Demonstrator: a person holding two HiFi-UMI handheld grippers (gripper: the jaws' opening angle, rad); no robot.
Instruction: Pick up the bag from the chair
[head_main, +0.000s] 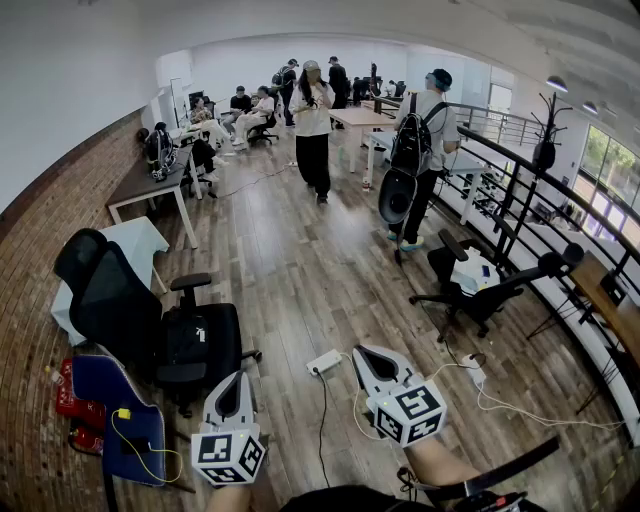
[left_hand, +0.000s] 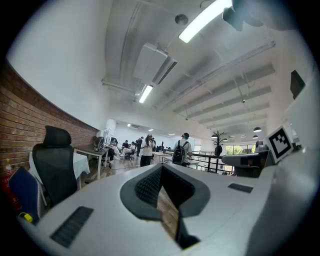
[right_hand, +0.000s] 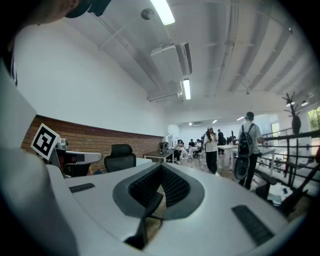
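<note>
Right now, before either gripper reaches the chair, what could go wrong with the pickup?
The left gripper and right gripper both have shut fingers, which must open before they reach the bag. The black bag lies on a black chair, beside an armrest that could snag. A power strip lies underfoot: a possible trip hazard.

Left gripper (left_hand: 161, 172), fingers (left_hand: 147, 188) together (black chair (left_hand: 52, 167) leftward)

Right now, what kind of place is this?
It looks like a big shared office or workroom. A desk stands by a brick wall, a black office chair sits close by, and people sit working at the far end of the room.
</note>
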